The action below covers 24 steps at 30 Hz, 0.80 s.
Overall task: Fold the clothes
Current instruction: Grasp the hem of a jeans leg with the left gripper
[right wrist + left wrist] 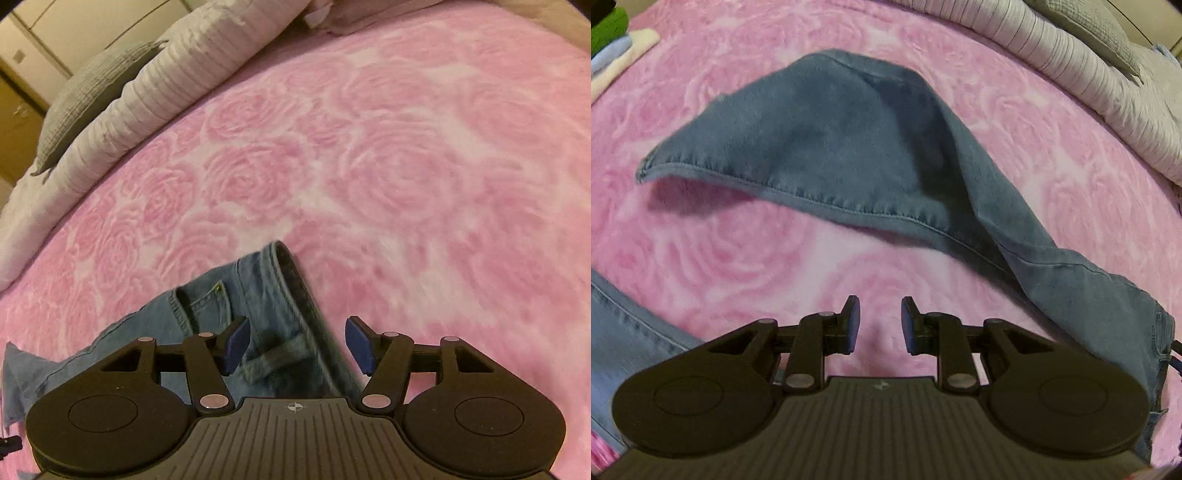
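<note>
The jeans point(827, 147) lie on the pink rose-patterned blanket point(738, 254), and I take them as my landmark. From my left wrist camera I see one denim leg arched up off the blanket, its stitched hem edge curving across the middle of the view and casting a shadow on the pink beneath it. The denim runs on down to the right of my left gripper point(881, 325), and another strip of paler denim shows at the lower left edge of the same view. My left gripper has its fingers spread with only blanket between the pads; it sits just short of the hem edge and touches none of the cloth.

From my right wrist camera I see the waistband end of the jeans point(258, 295), with a pocket seam and a belt loop point(275, 358) in view. My right gripper point(295, 347) is spread wide, and the waistband and belt loop lie between its blue pads point(236, 343); I cannot tell whether a pad touches the denim.

Beyond the jeans, a white ribbed pillow point(1071, 62) lies along the blanket's far edge with a grey cushion point(92, 92) on top of it. Far left of the jeans, at the blanket's corner, sits a stack of folded clothes point(613, 48) in green, blue and cream.
</note>
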Motion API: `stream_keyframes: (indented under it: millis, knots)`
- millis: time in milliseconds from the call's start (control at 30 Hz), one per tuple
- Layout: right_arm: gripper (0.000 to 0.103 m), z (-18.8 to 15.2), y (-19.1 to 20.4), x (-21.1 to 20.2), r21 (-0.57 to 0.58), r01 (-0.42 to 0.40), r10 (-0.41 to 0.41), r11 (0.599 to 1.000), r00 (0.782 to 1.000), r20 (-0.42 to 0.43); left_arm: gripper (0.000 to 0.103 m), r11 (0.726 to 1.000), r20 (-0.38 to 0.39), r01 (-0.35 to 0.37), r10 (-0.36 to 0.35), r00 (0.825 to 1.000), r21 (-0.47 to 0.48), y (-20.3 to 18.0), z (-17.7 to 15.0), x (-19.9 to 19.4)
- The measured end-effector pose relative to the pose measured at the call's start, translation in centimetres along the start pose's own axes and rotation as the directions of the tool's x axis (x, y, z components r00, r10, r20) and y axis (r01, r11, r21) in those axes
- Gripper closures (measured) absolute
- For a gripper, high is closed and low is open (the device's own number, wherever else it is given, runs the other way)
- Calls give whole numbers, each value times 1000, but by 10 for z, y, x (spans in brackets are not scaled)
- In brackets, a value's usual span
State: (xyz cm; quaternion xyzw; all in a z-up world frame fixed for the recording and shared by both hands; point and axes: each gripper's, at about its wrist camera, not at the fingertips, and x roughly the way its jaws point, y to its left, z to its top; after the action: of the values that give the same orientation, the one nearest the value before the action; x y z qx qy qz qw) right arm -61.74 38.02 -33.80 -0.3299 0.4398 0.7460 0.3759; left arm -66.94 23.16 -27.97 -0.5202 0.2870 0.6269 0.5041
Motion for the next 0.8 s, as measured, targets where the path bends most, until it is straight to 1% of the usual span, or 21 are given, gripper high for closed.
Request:
stream_keyframes:
  millis: [67,100,133,167,200,233,267,333,367,433,467,500,533,567,600,633,667,733,767,800]
  knots:
    - [42,5,-7,15,-13,-35,35,999,999,-12,83,1000,-7,-3,3,1000,-15,1,0,3]
    - [45,6,-9,22,-23,-54,54,998,998,-15,83,1000,-11,-8,7,1000,-22,1,0,5]
    - [79,6,-6,24,-48,-75,74,996,997,-10,83,1000,-10,-7,7,1000,-22,1,1,5]
    - [82,6,0,26,-89,-72,70,993,997,-26,83,1000,-9,-5,5,1000,-20,1,1,6]
    - [88,4,10,26,-153,-50,46,987,999,-26,83,1000,-8,-3,3,1000,-17,0,2,7]
    - [90,2,18,22,-209,-33,31,977,999,-14,83,1000,-6,-1,1,1000,-15,-1,2,7]
    - [90,1,23,15,-239,-9,13,971,1000,12,83,1000,-5,1,-1,1000,-12,-1,3,8]
    - [91,4,23,-6,-240,46,-24,970,995,92,83,1000,-2,5,-5,1000,-7,-2,4,9]
    - [91,7,18,-19,-213,94,-62,972,987,151,83,1000,-1,7,-7,1000,-5,-3,5,10]
    - [91,15,-2,-45,-116,188,-154,975,955,255,83,1000,1,11,-11,1000,0,-4,6,11]
    - [91,20,-16,-56,-54,213,-189,976,940,284,83,1000,3,13,-13,1000,2,-5,7,12]
    - [90,23,-25,-59,-22,240,-224,971,934,279,83,1000,6,25,-25,1000,3,-6,7,13]
    - [88,25,-33,-57,2,262,-255,965,934,252,83,999,7,36,-36,999,2,-6,8,16]
    - [86,27,-41,-52,36,261,-263,965,941,214,83,999,5,38,-38,999,-2,-6,8,19]
    - [80,29,-46,-46,71,256,-265,964,947,181,83,999,2,34,-34,999,-6,-6,9,22]
    - [78,30,-50,-42,100,253,-267,962,951,156,83,999,8,37,-37,999,-11,-5,9,23]
    - [73,30,-49,-44,112,259,-275,959,948,164,83,999,17,42,-42,999,-17,-4,10,24]
    - [40,28,-45,-51,139,251,-276,958,940,200,82,998,46,48,-46,998,-36,3,11,24]
    - [38,23,-44,-58,161,235,-267,959,937,224,82,997,62,49,-46,997,-54,10,12,23]
    - [38,19,-42,-63,182,220,-259,958,939,228,81,995,79,56,-49,996,-83,18,14,22]
